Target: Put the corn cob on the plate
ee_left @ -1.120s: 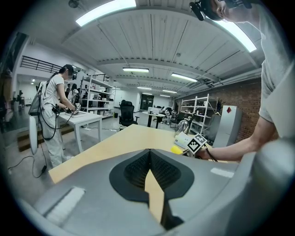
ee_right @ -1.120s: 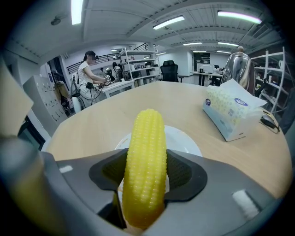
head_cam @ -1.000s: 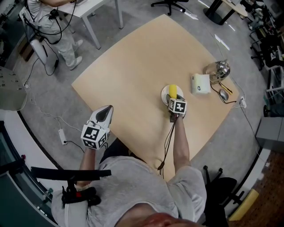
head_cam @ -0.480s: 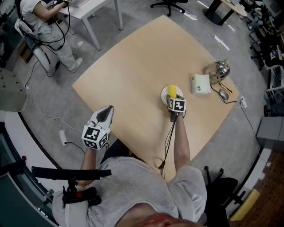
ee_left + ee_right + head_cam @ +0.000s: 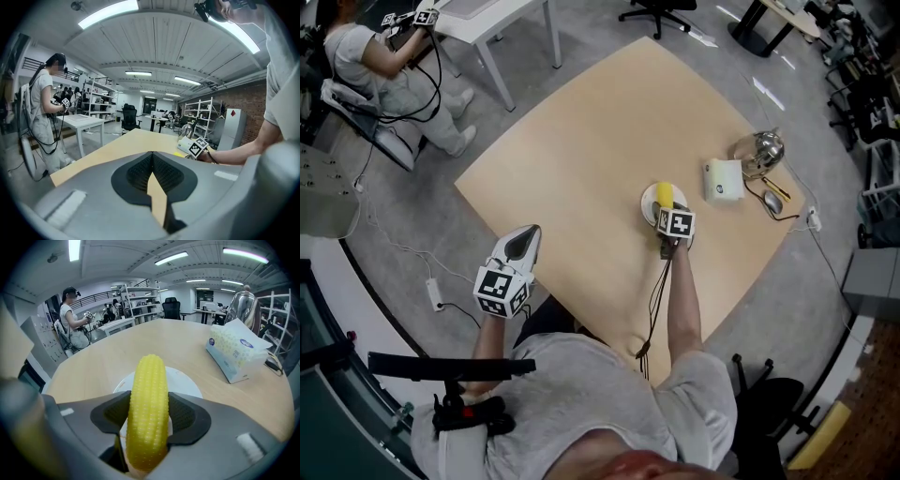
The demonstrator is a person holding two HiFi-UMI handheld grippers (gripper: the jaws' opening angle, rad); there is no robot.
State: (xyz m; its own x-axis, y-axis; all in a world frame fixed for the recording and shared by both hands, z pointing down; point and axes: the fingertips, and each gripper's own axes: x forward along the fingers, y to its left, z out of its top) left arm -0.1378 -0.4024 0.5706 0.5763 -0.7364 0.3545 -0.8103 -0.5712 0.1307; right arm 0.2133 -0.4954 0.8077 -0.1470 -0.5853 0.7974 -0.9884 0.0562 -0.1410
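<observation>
The right gripper (image 5: 148,417) pinches the corn cob (image 5: 149,390) over the white plate (image 5: 186,380), while the left gripper (image 5: 151,165), jaws pressed together, holds nothing near the table (image 5: 600,141) edge.

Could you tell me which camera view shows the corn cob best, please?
The right gripper view: the corn cob fills the centre, held in the right gripper over the plate. The head view shows only a small yellow tip; the left gripper view shows none clearly.
</observation>
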